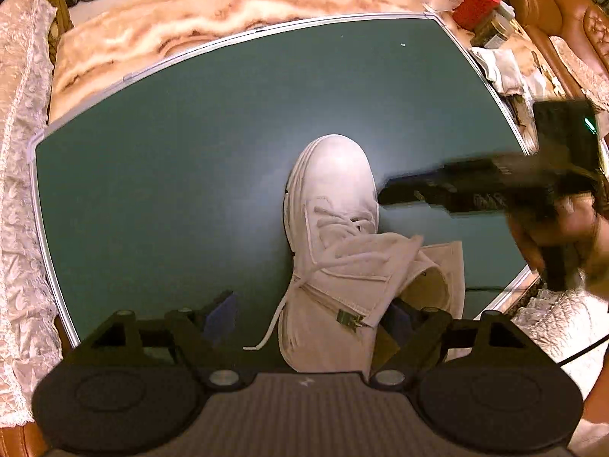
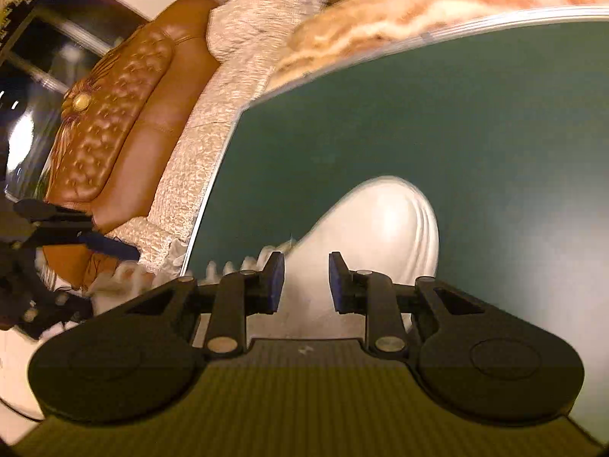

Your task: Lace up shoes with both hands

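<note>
A white high-top shoe (image 1: 335, 190) stands on the green board (image 1: 171, 152), toe pointing away, its beige tongue and collar flaps (image 1: 365, 266) folded open. A loose white lace end (image 1: 268, 329) hangs down its left side. My left gripper (image 1: 313, 318) hovers above the shoe's ankle, jaws wide open with nothing pressed between them. My right gripper (image 1: 386, 194), blurred and held by a hand (image 1: 563, 236), comes in from the right beside the toe. In the right wrist view the right gripper (image 2: 306, 282) stands partly open before the shoe's toe (image 2: 380, 224), holding nothing.
The board's silver frame (image 1: 266, 28) lies on a marble-patterned tabletop (image 1: 228, 3). A red cup (image 1: 475, 3), jars and crumpled cloths (image 1: 502, 68) crowd the back right. A brown leather sofa (image 2: 114, 114) with a lace cover (image 2: 198, 144) borders the left side.
</note>
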A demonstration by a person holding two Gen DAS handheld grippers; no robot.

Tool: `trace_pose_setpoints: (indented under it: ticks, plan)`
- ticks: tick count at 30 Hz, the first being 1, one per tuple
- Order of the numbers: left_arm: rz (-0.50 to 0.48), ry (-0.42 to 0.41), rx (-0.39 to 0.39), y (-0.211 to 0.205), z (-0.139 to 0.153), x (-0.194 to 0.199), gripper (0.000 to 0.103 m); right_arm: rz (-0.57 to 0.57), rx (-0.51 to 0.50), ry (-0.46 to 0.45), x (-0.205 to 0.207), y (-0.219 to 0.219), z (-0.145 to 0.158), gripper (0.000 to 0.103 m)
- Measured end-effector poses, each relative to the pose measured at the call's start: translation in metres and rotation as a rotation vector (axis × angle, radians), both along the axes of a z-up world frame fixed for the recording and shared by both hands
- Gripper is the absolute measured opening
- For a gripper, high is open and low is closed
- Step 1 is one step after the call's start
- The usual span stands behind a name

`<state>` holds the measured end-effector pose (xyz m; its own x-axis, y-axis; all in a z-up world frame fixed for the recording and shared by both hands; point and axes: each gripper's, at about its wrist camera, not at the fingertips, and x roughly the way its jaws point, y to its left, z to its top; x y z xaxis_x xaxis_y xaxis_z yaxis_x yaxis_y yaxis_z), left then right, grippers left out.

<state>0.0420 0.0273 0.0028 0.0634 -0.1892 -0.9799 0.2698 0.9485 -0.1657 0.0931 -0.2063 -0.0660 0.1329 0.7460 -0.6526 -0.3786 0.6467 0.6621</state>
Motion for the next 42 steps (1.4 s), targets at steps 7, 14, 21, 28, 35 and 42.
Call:
trace_pose_setpoints:
  ticks: [7,14,21,28,35,42]
  plan:
    - [-0.033,-0.009,0.080,0.005,-0.006,0.010,0.092,0.267,-0.086,-0.144,0.068,0.053,-0.027,0.030]
    - [-0.096,-0.120,0.299,0.009,-0.003,0.037,0.095,0.328,-0.226,-0.027,0.045,0.027,-0.050,0.030]
    - [0.081,-0.157,0.246,0.031,-0.004,0.088,0.091,0.356,-0.194,0.021,-0.047,0.011,-0.060,0.031]
    - [0.253,-0.154,0.207,0.045,0.000,0.078,0.091,0.165,-0.040,0.081,-0.034,0.003,-0.071,0.036]
    - [0.427,-0.272,0.208,0.060,0.014,0.022,0.096,0.154,-0.048,0.034,-0.041,0.006,-0.079,0.041]
    - [0.688,-0.465,0.098,0.083,0.024,-0.063,0.099,0.101,-0.073,-0.054,-0.044,0.022,-0.069,0.045]
